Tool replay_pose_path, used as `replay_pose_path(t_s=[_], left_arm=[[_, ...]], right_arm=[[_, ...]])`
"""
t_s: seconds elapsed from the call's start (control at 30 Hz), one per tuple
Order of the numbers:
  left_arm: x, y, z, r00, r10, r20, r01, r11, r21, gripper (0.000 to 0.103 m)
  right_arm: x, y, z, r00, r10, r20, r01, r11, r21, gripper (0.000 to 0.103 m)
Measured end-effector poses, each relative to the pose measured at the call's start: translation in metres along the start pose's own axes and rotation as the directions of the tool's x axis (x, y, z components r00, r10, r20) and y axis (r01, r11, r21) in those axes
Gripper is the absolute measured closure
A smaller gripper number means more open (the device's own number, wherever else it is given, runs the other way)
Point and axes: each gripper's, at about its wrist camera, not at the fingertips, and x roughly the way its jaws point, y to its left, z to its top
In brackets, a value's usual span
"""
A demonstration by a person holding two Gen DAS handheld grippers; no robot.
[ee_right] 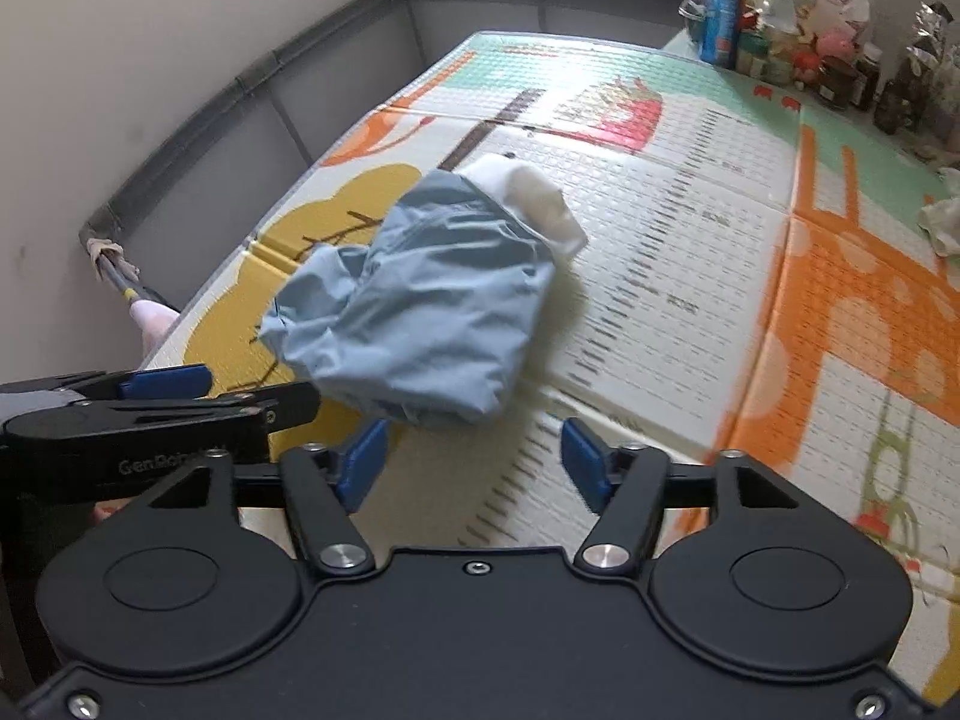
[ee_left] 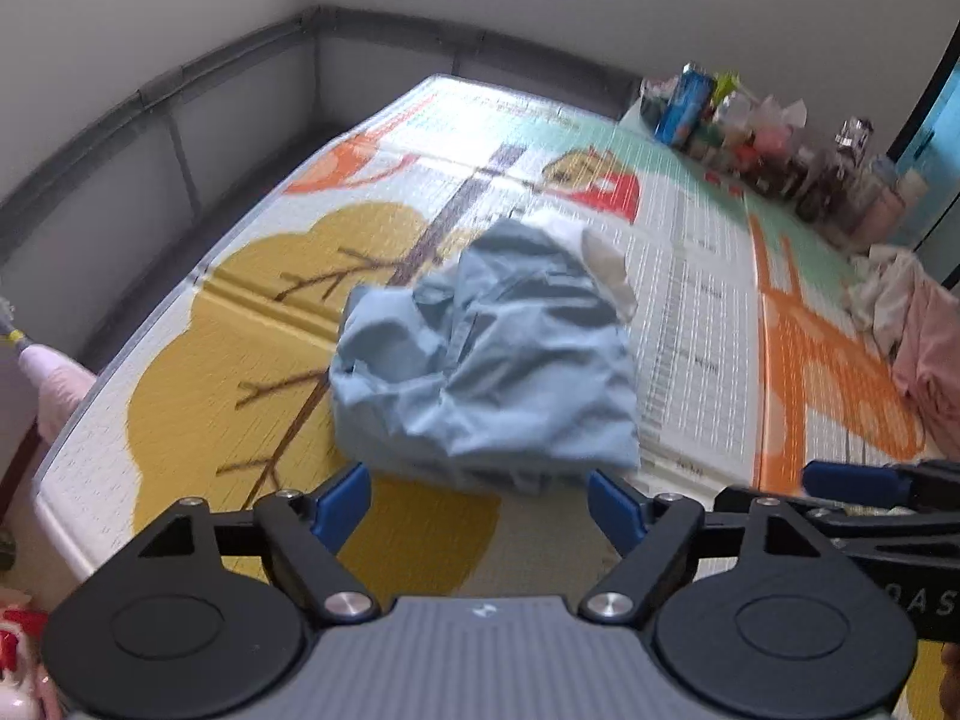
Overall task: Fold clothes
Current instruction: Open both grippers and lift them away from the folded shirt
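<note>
In the left wrist view, the left tongs (ee_left: 480, 510) are standing wide apart, their blue pads (ee_left: 343, 504) gripping nothing — only the play mat (ee_left: 690, 300) is showing in the gap between them. A blue garment (ee_left: 486, 360) is lying bunched and crumpled on the mat just beyond the pads, over the yellow tree print, with a white piece of cloth (ee_left: 603, 264) poking out at its far end. Whether the white piece belongs to the blue garment cannot be told. Far to the right, near the mat's edge, a pile of pale and pink clothes (ee_left: 912, 324) is sitting well apart from the blue one. A crowd of bottles and cans (ee_left: 756, 144) is lining the far right side by the wall. A grey padded rail (ee_left: 180, 120) is running along the left and far sides of the mat. The other tool's blue pad is showing at the right edge.

In the right wrist view, the right tongs (ee_right: 474, 462) are also spread apart and are holding nothing. The blue garment (ee_right: 420, 306) is lying on the mat (ee_right: 690, 240) just ahead and slightly left of them, its near edge close to the left pad (ee_right: 363, 462), though contact cannot be told. The white cloth (ee_right: 540, 204) is resting at the garment's far end. The left tongs (ee_right: 162, 402) are coming in from the left — seen side-on, beside the garment. A blue can (ee_right: 723, 18) is standing upright among the clutter at the far right.
</note>
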Motion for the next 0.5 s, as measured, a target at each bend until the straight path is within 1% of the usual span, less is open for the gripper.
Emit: replay_pose_path(t_s=[0.1, 0.23, 0.3, 0.43, 0.5], left_arm=[[-0.006, -0.005, -0.008, 0.999, -0.010, -0.047, 0.011, 1.000, 0.012, 0.020], [-0.012, -0.014, -0.017, 0.997, 0.020, -0.080, -0.017, 0.999, 0.044, 0.019], [-0.014, -0.016, -0.018, 0.995, 0.023, -0.100, -0.019, 0.999, 0.043, 0.018], [-0.021, -0.018, -0.019, 0.990, 0.024, -0.137, -0.019, 0.999, 0.038, 0.016], [-0.026, -0.020, -0.017, 0.990, 0.031, -0.138, -0.025, 0.999, 0.049, 0.016]], right_arm=[[-0.008, -0.002, -0.006, 0.999, -0.016, -0.029, 0.016, 1.000, 0.004, 0.029], [-0.016, -0.003, -0.014, 0.997, -0.035, -0.063, 0.035, 0.999, -0.002, 0.026], [-0.020, -0.004, -0.017, 0.996, -0.047, -0.074, 0.047, 0.999, -0.001, 0.025], [-0.028, -0.005, -0.020, 0.995, -0.053, -0.084, 0.054, 0.999, 0.004, 0.025], [-0.032, -0.006, -0.019, 0.995, -0.051, -0.089, 0.052, 0.999, 0.006, 0.025]])
